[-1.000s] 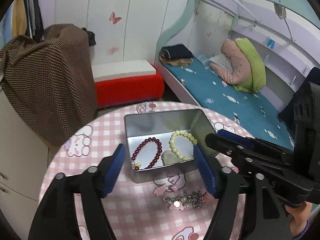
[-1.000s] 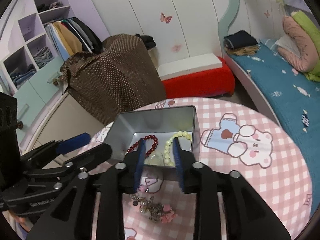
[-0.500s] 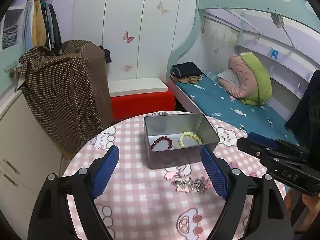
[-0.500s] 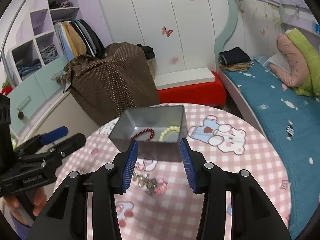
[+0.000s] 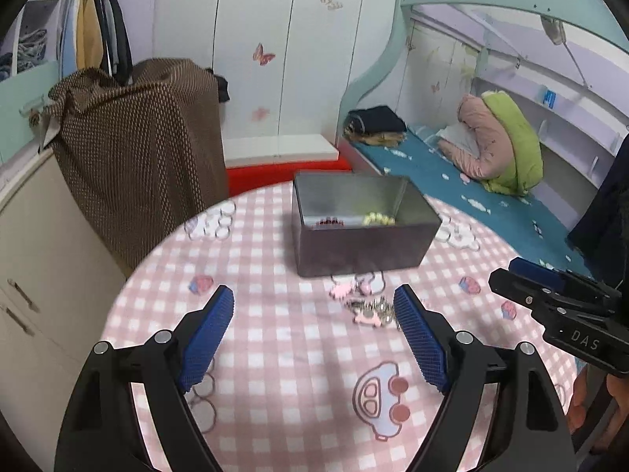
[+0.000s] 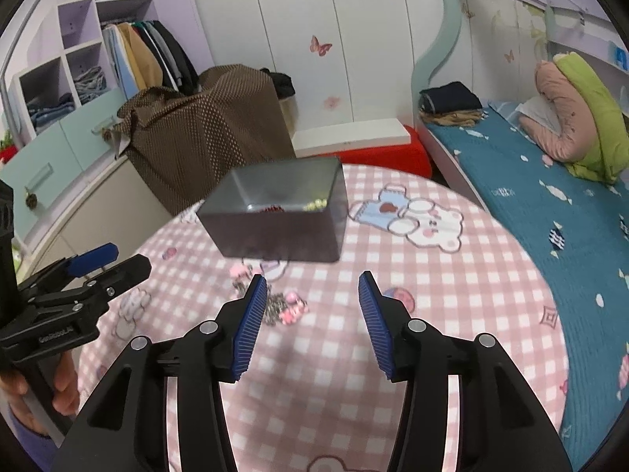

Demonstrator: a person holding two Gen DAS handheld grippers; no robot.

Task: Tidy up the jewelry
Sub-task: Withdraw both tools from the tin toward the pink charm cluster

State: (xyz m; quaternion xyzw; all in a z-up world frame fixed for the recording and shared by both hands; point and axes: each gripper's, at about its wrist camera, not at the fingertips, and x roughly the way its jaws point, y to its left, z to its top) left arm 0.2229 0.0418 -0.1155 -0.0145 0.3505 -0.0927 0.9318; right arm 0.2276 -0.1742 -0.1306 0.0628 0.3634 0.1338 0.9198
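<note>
The right hand-held gripper [image 6: 312, 314] is opening, empty like the left [image 5: 312, 334]; I'm aiming squarely over the charm bracelet [image 6: 285, 308] by the tin [image 6: 275, 232].

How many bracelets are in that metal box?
2: a dark red bracelet on the left and a pale yellow-green bracelet on the right inside the metal box. Its near wall may hide more.

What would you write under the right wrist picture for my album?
Open right hand-held gripper above a pink checked table, with a charm chain lying before a metal tin.
</note>
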